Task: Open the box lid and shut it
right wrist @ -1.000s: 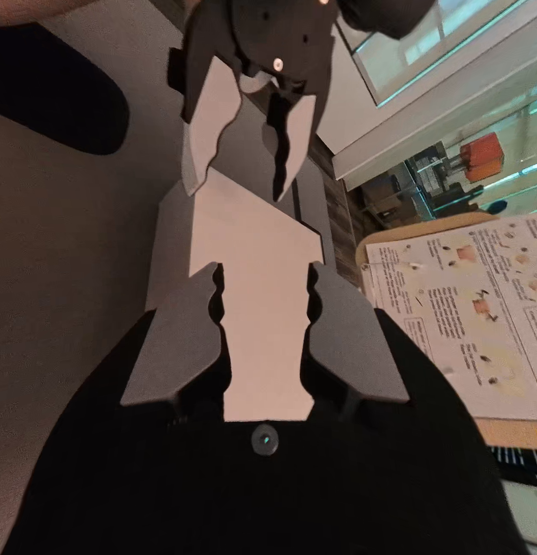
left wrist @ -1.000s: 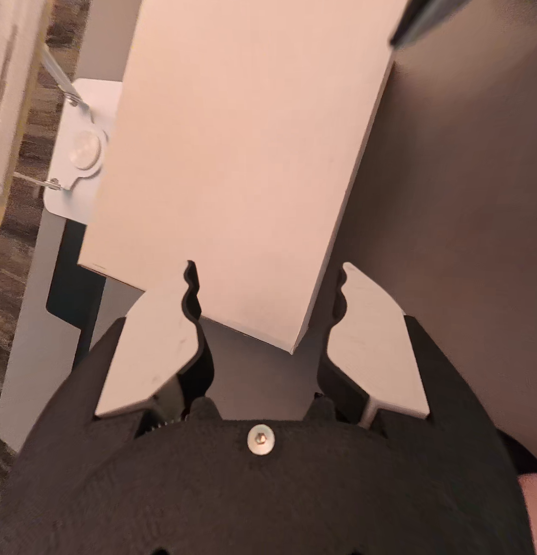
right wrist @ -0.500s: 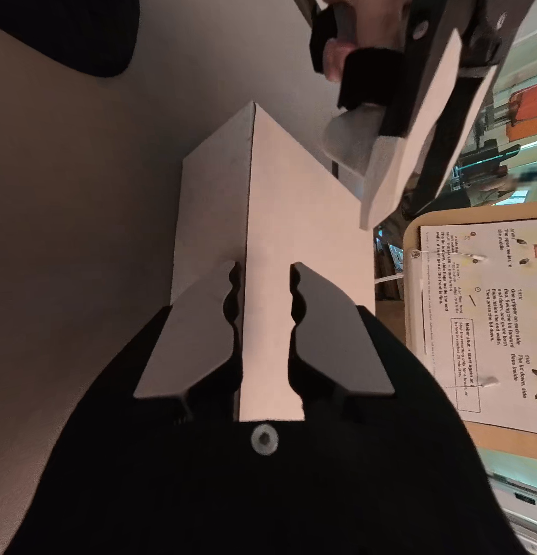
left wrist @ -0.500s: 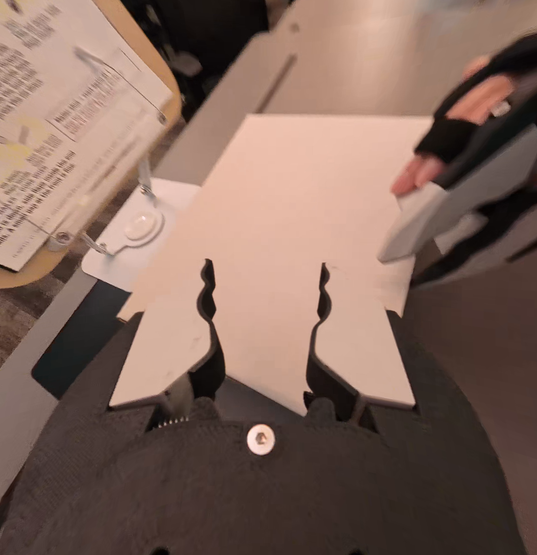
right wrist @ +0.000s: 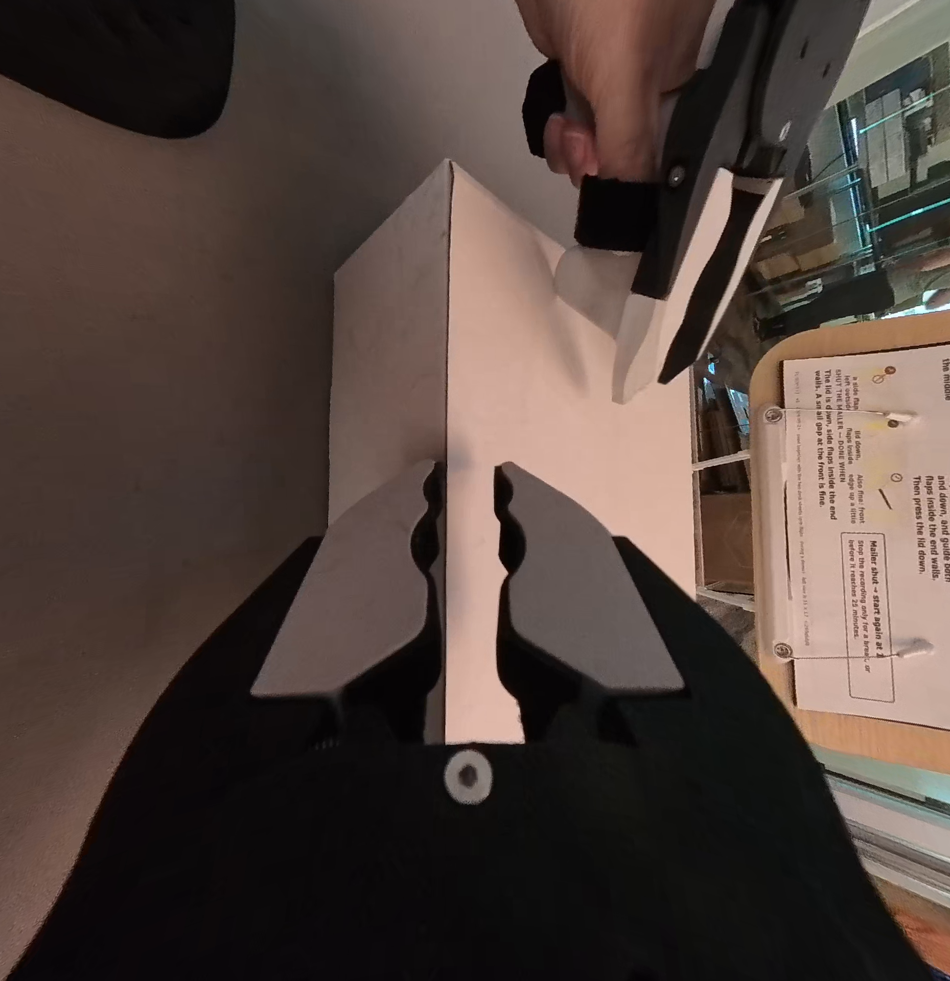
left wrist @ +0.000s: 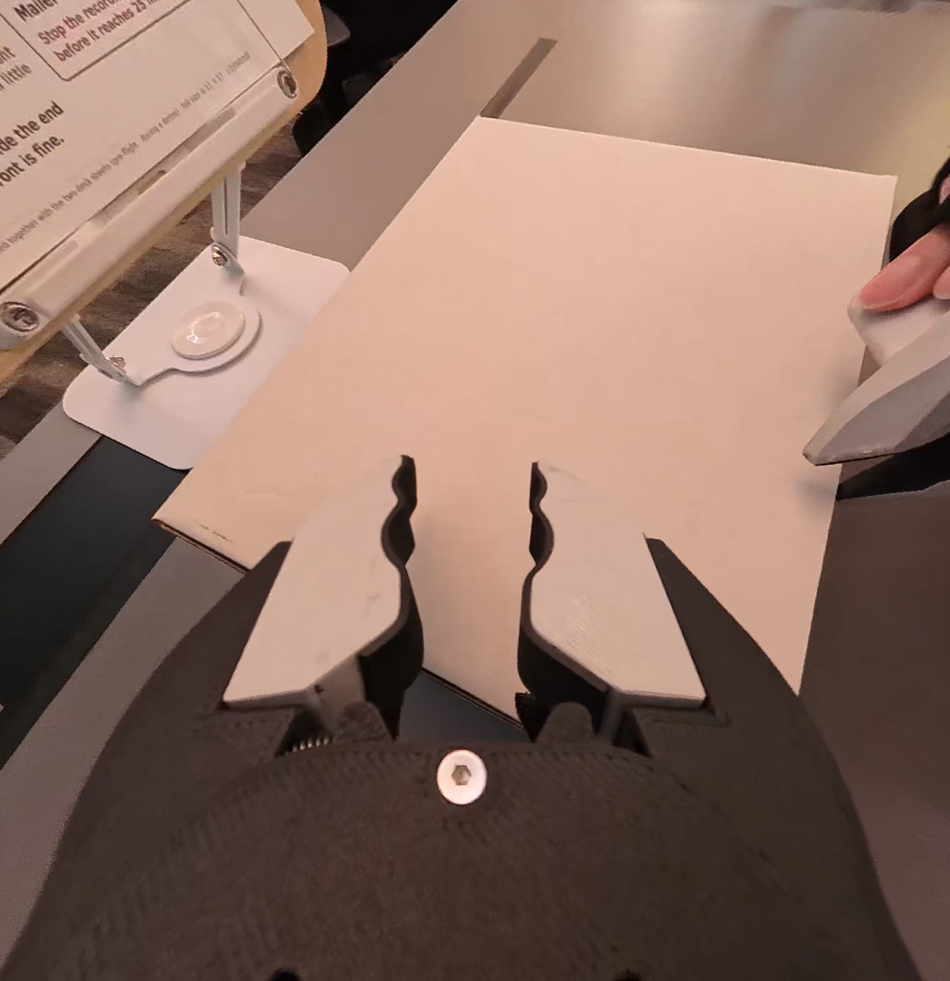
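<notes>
A grey table [left wrist: 648, 63] carried a closed white box [left wrist: 568, 329]. Just left of the box, the white stand base [left wrist: 196, 366] rested at the table's edge, apparently partly overhanging.

The box [left wrist: 595, 329] looks like smooth, matt white cardboard. The left gripper [left wrist: 470, 509] has a grainy, matt black plastic body with pale matt fingers. At upper left, a stand [left wrist: 196, 361] of glossy white metal.

Printed instruction sheet [left wrist: 90, 132] [right wrist: 860, 531] clipped to a tan board on a white stand [left wrist: 196, 361], black text with a boxed note (legible, not quoted), plain box lid [left wrist: 568, 345] bare of markings
</notes>
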### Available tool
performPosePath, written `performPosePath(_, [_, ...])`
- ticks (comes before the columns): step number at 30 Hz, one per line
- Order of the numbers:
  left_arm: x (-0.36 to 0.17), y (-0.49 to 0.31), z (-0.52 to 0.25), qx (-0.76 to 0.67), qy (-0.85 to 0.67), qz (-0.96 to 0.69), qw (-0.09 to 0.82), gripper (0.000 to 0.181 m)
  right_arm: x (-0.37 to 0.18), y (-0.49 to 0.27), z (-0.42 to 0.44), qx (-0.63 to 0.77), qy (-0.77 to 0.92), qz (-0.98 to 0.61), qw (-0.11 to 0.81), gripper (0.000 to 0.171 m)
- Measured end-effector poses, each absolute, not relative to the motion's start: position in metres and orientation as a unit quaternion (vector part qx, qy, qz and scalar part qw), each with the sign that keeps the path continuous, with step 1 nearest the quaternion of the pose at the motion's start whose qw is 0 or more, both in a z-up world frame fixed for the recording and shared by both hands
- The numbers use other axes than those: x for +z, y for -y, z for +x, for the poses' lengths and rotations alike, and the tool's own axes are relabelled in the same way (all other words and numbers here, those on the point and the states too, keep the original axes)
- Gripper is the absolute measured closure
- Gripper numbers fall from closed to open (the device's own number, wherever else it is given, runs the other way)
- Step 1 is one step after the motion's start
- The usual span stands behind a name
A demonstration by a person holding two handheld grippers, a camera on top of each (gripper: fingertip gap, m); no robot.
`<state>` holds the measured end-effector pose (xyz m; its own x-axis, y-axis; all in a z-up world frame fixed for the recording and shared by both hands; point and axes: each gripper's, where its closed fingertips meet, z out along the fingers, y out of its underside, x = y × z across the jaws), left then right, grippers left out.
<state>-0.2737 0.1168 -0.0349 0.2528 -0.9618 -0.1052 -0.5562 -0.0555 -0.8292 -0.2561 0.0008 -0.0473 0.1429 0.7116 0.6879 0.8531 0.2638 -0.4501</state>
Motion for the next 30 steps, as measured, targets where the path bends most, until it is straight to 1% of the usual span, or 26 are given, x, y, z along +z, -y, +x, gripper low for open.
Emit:
performPosePath(15, [-0.038,-0.114,-0.273,-0.266,-0.553,-0.691,0.382,0.151,-0.044,-0.001,-0.253,-0.056,0.635,-0.632,0.439,0.154])
performPosePath(16, [-0.038,-0.113,-0.273,-0.269,-0.553,-0.691,0.38,0.152,-0.041,-0.002,-0.252,-0.06,0.633,-0.631,0.444,0.157])
performPosePath(19, [-0.038,-0.112,-0.273,-0.269,-0.556,-0.689,0.38,0.154,-0.03,-0.005,-0.247,-0.072,0.625,-0.626,0.46,0.159])
performPosePath(22, [-0.038,-0.112,-0.272,-0.265,-0.559,-0.688,0.381,0.154,-0.033,0.001,-0.245,-0.046,0.634,-0.631,0.445,0.16])
performPosePath(25, [-0.038,-0.112,-0.273,-0.264,-0.559,-0.687,0.382,0.154,-0.042,0.003,-0.244,-0.035,0.642,-0.639,0.422,0.154])
performPosePath(30, [-0.038,-0.112,-0.272,-0.263,-0.559,-0.687,0.381,0.154,-0.046,0.0,-0.242,-0.032,0.639,-0.646,0.416,0.152])
